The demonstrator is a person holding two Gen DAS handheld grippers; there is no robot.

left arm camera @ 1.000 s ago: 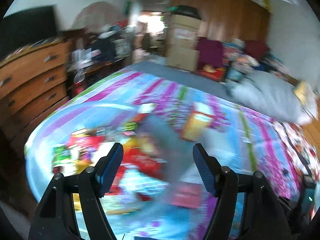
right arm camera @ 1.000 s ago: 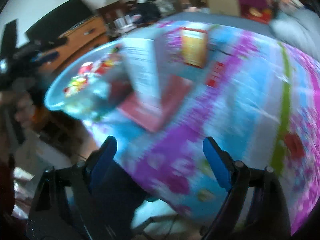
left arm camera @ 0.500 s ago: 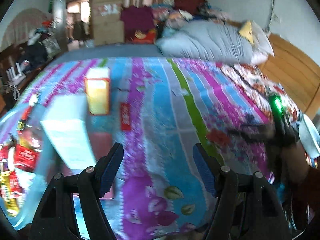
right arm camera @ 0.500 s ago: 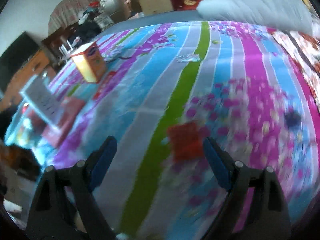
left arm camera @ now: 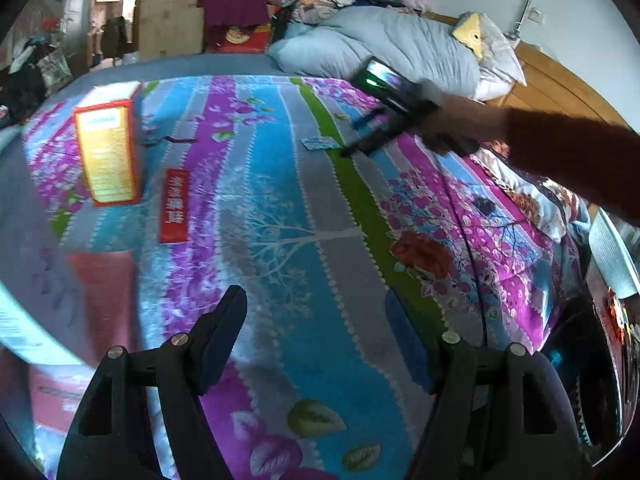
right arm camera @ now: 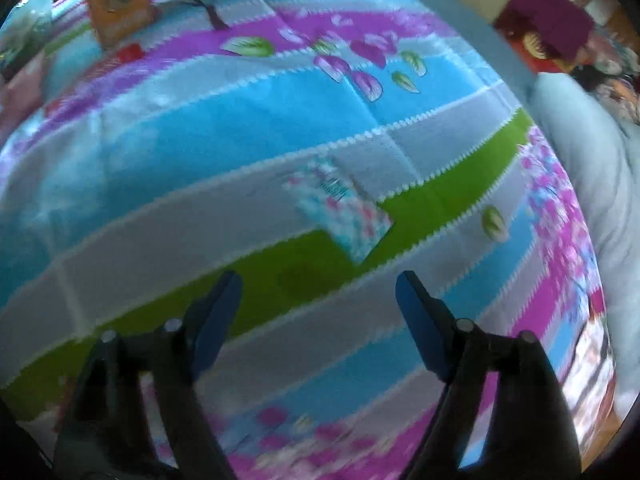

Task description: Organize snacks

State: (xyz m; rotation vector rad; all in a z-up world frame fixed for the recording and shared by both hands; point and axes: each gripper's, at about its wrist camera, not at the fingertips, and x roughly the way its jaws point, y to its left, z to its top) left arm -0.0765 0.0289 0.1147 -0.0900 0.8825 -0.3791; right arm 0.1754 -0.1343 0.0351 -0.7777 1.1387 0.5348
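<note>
Left wrist view: left tool [left arm camera: 316, 312] wide open, empty, over near part of bed [left arm camera: 280, 216]. Small snack packet [left arm camera: 320, 143] far ahead, toward pillow end of bed, on green stripe. Right tool [left arm camera: 360, 144] just beside packet, so right hand nearer. Yellow box [left arm camera: 106, 156] upright near bed's left edge.

Right wrist view: right tool [right arm camera: 318, 292] jaws just been closing, still apart, nothing between. Packet [right arm camera: 340, 212] flat, just ahead of tips, long axis diagonal to jaw line; tool probably needs roll.
</note>
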